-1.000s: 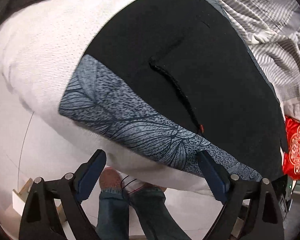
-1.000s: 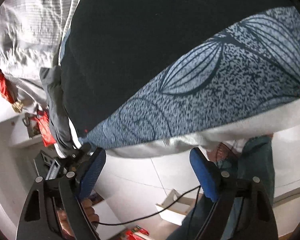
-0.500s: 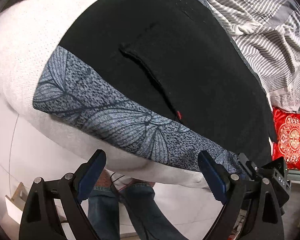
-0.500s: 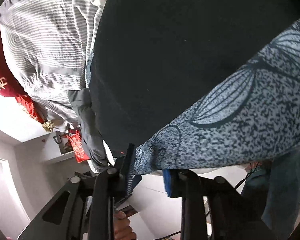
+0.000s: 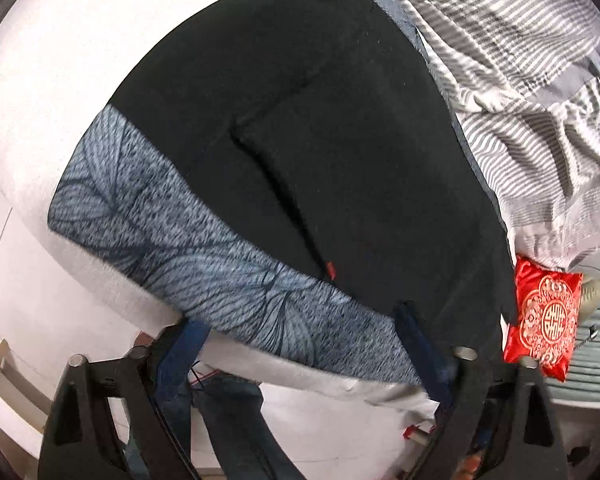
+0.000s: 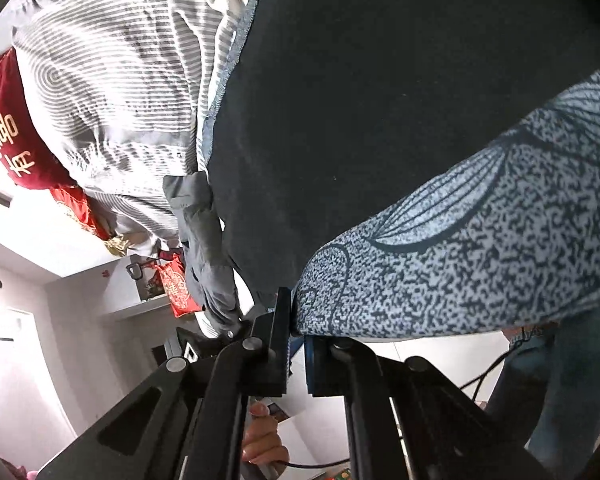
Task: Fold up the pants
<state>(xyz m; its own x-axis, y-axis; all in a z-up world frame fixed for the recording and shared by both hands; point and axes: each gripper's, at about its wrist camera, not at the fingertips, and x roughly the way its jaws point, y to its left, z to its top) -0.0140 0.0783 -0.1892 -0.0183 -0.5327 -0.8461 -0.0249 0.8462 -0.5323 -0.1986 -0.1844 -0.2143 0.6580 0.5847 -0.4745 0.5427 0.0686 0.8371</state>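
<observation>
Right gripper: jaws, wide a second ago, now clamped on the pants waistband corner.
Left gripper: jaws closing around the patterned waistband, not yet pinching.

We look steeply down from the left wrist, close over the bed's near edge. From the right wrist we face the same edge, shallower and nearer. Both views share the patterned waistband and the striped bedding.

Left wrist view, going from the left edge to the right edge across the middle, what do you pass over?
White mattress → blue-grey leaf-print band of the pants → black pants → grey striped bedding. Lower down at the far right lies a red embroidered cushion.
</observation>
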